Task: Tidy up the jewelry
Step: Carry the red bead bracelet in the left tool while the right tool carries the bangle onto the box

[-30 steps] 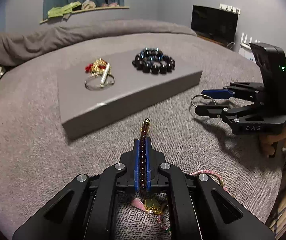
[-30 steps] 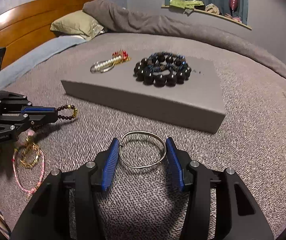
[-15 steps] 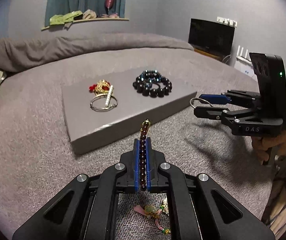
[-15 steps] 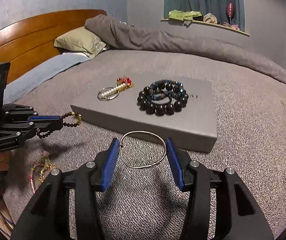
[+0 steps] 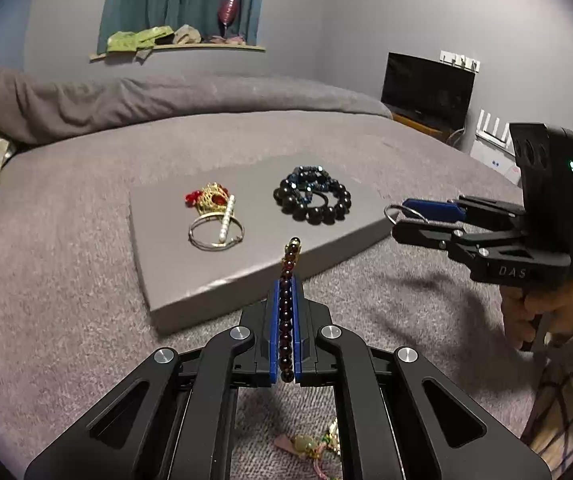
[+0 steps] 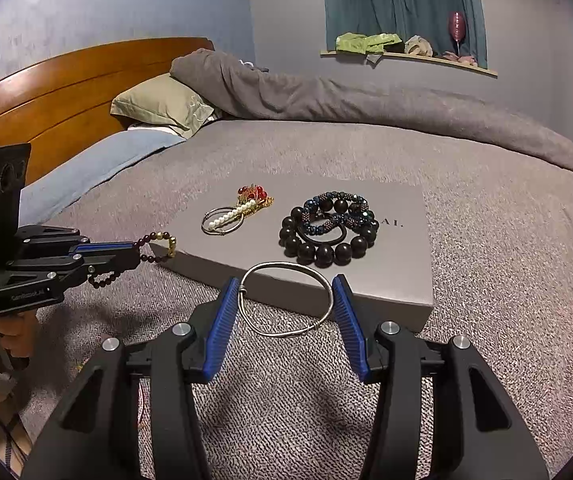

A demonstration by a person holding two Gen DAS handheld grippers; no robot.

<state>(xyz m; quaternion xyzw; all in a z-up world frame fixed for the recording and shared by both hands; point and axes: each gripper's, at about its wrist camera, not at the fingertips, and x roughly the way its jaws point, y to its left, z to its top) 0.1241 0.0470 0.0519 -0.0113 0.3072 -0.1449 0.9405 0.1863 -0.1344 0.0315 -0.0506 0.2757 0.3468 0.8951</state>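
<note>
Left wrist view: I hold the left gripper (image 5: 285, 320) level above the grey bedspread (image 5: 66, 280), aimed at the flat grey box (image 5: 158, 208). Its jaws are closed on one dark red bead bracelet (image 5: 286, 280). The right gripper (image 6: 286, 312) also hovers level, near the box edge. Its jaws stand fairly wide, bracing one silver wire bangle (image 6: 286, 300) between the blue pads (image 6: 220, 320). On the box I count two jewelry clusters: black beaded bracelets (image 6: 326, 232) and a pearl-and-gold group (image 6: 238, 210).
</note>
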